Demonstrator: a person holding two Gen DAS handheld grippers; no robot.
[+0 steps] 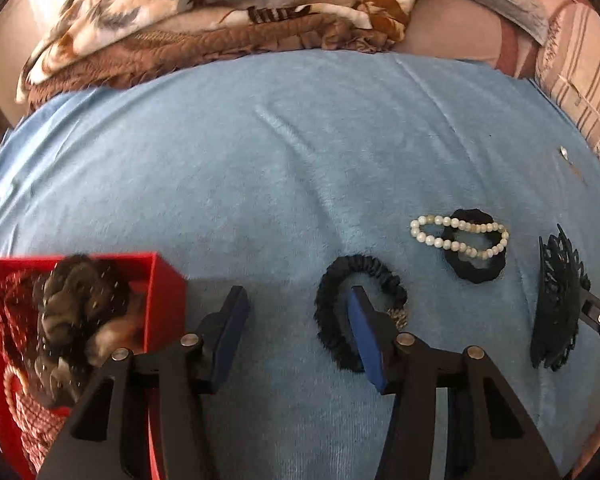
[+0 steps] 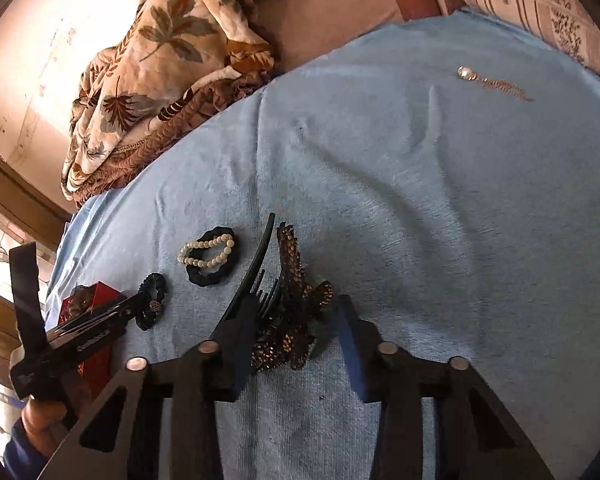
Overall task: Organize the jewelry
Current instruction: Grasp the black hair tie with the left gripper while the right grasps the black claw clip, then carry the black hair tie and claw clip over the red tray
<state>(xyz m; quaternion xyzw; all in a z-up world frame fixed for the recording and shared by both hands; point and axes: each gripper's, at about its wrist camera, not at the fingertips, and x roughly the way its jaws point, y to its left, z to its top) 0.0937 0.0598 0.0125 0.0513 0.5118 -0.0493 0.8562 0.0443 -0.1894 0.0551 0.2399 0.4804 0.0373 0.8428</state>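
A red box [image 1: 166, 300] at the left holds scrunchies and red beads; it shows small in the right wrist view [image 2: 100, 294]. My left gripper [image 1: 298, 300] is open, its right finger inside a black hair tie [image 1: 332, 280] on the blue cloth [image 1: 260, 160]. A pearl bracelet [image 1: 456, 236] lies across a black scrunchie [image 1: 476, 270]. My right gripper [image 2: 296, 316] is open around a dark sequined hair claw clip [image 2: 288, 300], which also shows in the left wrist view [image 1: 556, 300]. A pearl pendant on a chain [image 2: 488, 80] lies far right.
A floral blanket [image 1: 220, 8] is bunched beyond the cloth's far edge. Striped pillows [image 1: 580, 72] lie at the right. The left gripper's body and the hand holding it show in the right wrist view [image 2: 68, 340].
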